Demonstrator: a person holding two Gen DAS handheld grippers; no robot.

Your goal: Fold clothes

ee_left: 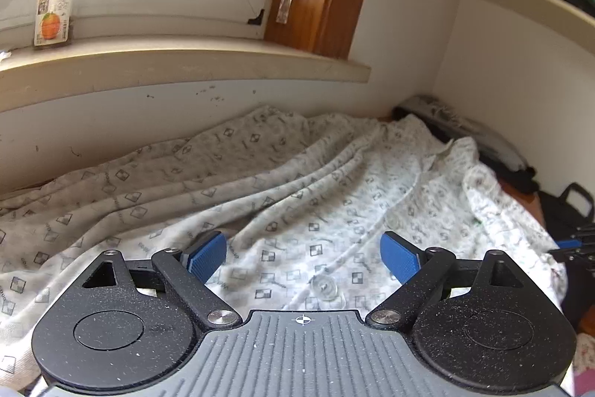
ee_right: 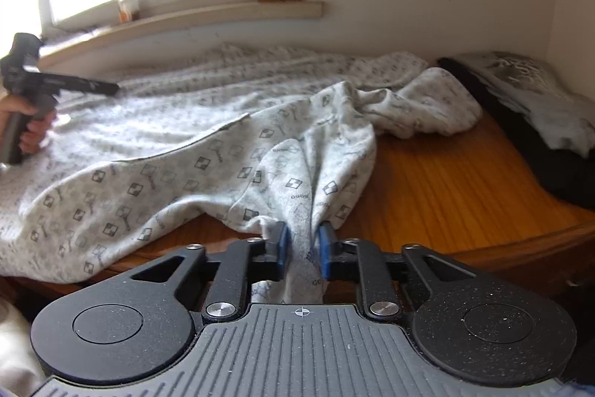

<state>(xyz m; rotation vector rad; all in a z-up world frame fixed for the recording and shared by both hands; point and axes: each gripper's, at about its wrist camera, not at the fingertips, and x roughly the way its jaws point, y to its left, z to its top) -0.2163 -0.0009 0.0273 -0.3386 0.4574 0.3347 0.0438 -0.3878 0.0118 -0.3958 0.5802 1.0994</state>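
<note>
Between the blue pads of the right gripper [ee_right: 303, 246], a bunched fold of the patterned garment [ee_right: 208, 144] is pinched at the near edge of the wooden table [ee_right: 446, 173], the jaws drawn narrow around the cloth. From that grip the fabric rises in a gathered ridge, then spreads away to the left and far side across the table top. The right gripper points forward and somewhat downward over the table edge.

Over on the left, the left gripper [ee_left: 303, 257] hovers just above the garment [ee_left: 260, 192] with its jaws spread wide and nothing between the pads; a clear button on the placket lies on the cloth below the gap. In the right wrist view this gripper [ee_right: 93, 85] shows at the far left, a hand [ee_right: 28, 121] wrapped around its grip, its fingers aimed right across the cloth.

The garment's long axis runs left to right along the wall under the window sill [ee_left: 186, 62], its rumpled far-right end near a dark folded pile [ee_right: 520, 106].
</note>
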